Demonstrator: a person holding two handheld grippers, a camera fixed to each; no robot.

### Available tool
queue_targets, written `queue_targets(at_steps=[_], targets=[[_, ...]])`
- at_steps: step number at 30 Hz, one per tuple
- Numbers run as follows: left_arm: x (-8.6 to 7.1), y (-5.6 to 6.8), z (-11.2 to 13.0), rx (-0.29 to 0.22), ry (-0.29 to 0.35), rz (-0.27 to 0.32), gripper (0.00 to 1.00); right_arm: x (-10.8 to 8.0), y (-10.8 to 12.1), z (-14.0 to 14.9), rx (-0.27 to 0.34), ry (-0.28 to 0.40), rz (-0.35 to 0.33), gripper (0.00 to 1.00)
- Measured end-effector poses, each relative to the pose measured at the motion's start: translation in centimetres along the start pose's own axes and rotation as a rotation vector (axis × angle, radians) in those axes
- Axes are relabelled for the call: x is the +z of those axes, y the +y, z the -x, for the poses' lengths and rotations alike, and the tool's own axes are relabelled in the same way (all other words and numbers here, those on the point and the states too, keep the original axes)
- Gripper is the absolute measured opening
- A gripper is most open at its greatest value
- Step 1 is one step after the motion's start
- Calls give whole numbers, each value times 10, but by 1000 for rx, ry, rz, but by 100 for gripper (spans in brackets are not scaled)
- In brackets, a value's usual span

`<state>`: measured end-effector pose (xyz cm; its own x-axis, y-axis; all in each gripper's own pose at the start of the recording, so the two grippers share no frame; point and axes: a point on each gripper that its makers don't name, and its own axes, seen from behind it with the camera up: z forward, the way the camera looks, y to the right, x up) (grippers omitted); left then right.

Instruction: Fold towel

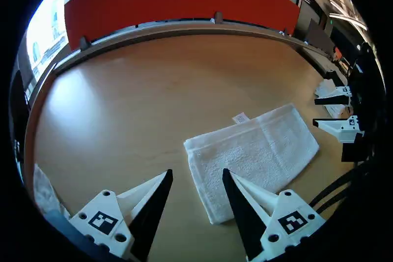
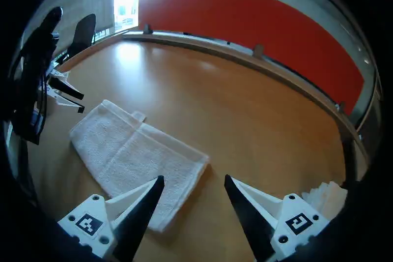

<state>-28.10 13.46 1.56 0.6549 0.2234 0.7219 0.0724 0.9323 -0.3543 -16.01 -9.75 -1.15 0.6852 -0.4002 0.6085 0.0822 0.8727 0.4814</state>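
A white towel [image 1: 255, 156] lies folded on the wooden table [image 1: 147, 100], its small label [image 1: 240, 118] sticking out at the far edge. My left gripper [image 1: 196, 172] hovers open just in front of the towel's near left corner, holding nothing. Across the towel, the right gripper [image 1: 317, 111] shows at the right edge, fingers apart. In the right gripper view the same towel [image 2: 132, 156] lies to the lower left. My right gripper [image 2: 194, 177] is open above its near corner, empty. The left gripper [image 2: 82, 103] is at the far left, open beside the towel's other end.
A red divider panel [image 1: 182, 1] runs along the table's far edge [image 2: 255, 58]. Another white cloth [image 1: 44, 193] lies at the table's corner [image 2: 326, 195]. Dark office chairs [image 2: 81, 33] stand beyond the table's end. Bare wood stretches beyond the towel.
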Motion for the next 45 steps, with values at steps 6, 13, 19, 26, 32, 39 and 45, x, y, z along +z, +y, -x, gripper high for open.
queue_targets(at_steps=[6, 13, 19, 26, 32, 39, 45], targets=[[-9, 2, 10, -20, 1, -2, 74, -9, -7, 7, -3, -2, -6, 95], [-19, 5, 21, -31, -3, -4, 74, -20, -14, 18, 3, -12, -10, 95], [-26, 9, 28, -33, -6, -7, 74, -31, -19, 21, 18, -8, -7, 95], [-28, 13, 31, -43, -4, -4, 74, -35, -22, 22, 48, 0, -9, 95], [-34, 11, 35, -50, 0, -19, 74, -36, -22, 25, 32, -6, -14, 95], [-43, 3, 43, -87, 6, -46, 74, -37, -23, 29, 12, -12, -31, 95], [-53, -5, 51, -124, 11, -72, 74, -37, -25, 29, -6, -15, -51, 95]])
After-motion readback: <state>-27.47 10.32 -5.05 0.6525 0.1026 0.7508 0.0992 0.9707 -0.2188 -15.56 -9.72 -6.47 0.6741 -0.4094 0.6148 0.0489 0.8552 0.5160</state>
